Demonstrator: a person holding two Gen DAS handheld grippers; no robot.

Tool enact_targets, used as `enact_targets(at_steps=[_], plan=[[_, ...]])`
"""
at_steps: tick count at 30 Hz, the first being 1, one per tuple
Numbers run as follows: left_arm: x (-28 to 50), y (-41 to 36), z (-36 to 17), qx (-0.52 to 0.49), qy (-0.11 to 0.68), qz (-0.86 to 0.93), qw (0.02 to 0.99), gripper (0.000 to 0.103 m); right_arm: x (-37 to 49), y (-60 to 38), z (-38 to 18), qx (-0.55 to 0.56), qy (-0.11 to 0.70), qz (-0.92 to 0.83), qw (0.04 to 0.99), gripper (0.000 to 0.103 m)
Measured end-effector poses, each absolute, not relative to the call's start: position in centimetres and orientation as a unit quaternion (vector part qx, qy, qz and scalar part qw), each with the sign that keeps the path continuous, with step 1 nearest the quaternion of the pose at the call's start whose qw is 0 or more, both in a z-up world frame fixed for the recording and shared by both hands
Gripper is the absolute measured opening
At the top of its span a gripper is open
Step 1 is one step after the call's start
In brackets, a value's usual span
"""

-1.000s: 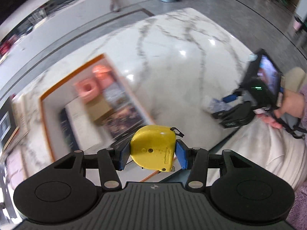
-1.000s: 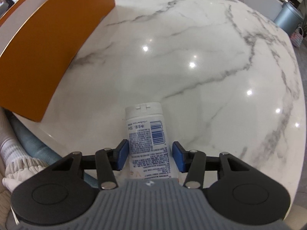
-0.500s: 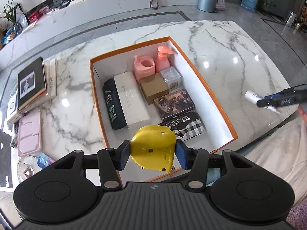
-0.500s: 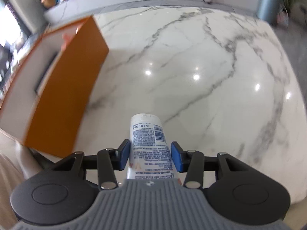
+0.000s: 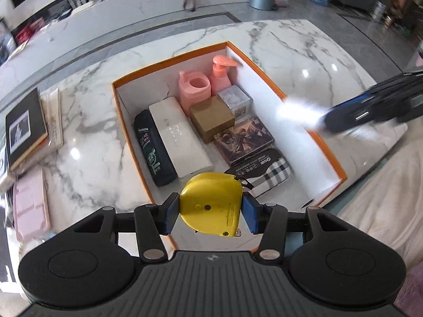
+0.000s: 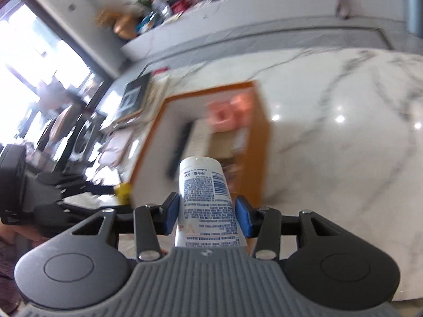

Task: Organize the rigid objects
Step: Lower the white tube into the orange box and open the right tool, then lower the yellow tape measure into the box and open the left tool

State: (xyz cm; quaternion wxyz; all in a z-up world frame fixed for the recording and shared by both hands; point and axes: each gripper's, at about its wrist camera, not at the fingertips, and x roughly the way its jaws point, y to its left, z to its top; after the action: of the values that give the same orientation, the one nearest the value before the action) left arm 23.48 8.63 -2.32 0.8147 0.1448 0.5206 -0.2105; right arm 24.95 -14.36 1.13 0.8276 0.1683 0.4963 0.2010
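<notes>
My left gripper (image 5: 211, 212) is shut on a yellow tape measure (image 5: 211, 206) and holds it above the near end of an open orange box (image 5: 169, 60). My right gripper (image 6: 205, 212) is shut on a white tube with blue print (image 6: 205, 198) and holds it in the air right of the box (image 6: 257, 142). In the left wrist view the right gripper (image 5: 370, 111) and its tube (image 5: 298, 112) show blurred over the box's right wall. The left gripper (image 6: 53, 198) shows at the left of the right wrist view.
The box holds a dark shampoo bottle (image 5: 153, 149), a white case (image 5: 179, 140), a pink cup (image 5: 194, 89), a pink pump bottle (image 5: 220, 78), small boxes (image 5: 211, 119) and a checked pouch (image 5: 267, 170). Books (image 5: 26, 126) and a pink case (image 5: 30, 203) lie left on the marble table (image 5: 304, 50).
My right gripper has swung left with the tube, from over bare marble toward the box. My left gripper holds the tape measure steady over the box's near end.
</notes>
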Motion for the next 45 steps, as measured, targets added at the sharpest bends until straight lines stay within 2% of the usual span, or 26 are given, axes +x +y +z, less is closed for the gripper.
enact_targets(at_steps=[9,22,31,33,40,45], plan=[[24.8,9.3,-3.6,0.197,0.521,-0.256,0.79,0.057,29.7,-5.9,-7.8,0.188,0.589,0.161,0.77,0.047],[26.5,9.5,-4.9,0.233,0.524,-0.273,0.772,0.057,32.8,-4.8,-13.1,0.241,0.633,0.114,0.727,0.051],[26.4,9.0,-5.1,0.238,0.532,-0.263,0.769,0.057,32.4,-6.2,-12.8,0.264,0.62,0.12,0.73,0.05],[26.4,8.5,-5.3,0.237,0.54,-0.25,0.768,0.057,31.9,-6.7,-11.8,0.261,0.604,0.128,0.742,0.047],[26.3,5.6,-6.0,0.222,0.562,-0.244,0.759,0.057,27.8,-8.7,-6.4,0.193,0.501,0.145,0.831,0.044],[26.8,3.4,-7.8,0.126,0.613,-0.257,0.737,0.057,26.1,-12.5,-3.6,0.182,0.438,0.103,0.874,0.044]])
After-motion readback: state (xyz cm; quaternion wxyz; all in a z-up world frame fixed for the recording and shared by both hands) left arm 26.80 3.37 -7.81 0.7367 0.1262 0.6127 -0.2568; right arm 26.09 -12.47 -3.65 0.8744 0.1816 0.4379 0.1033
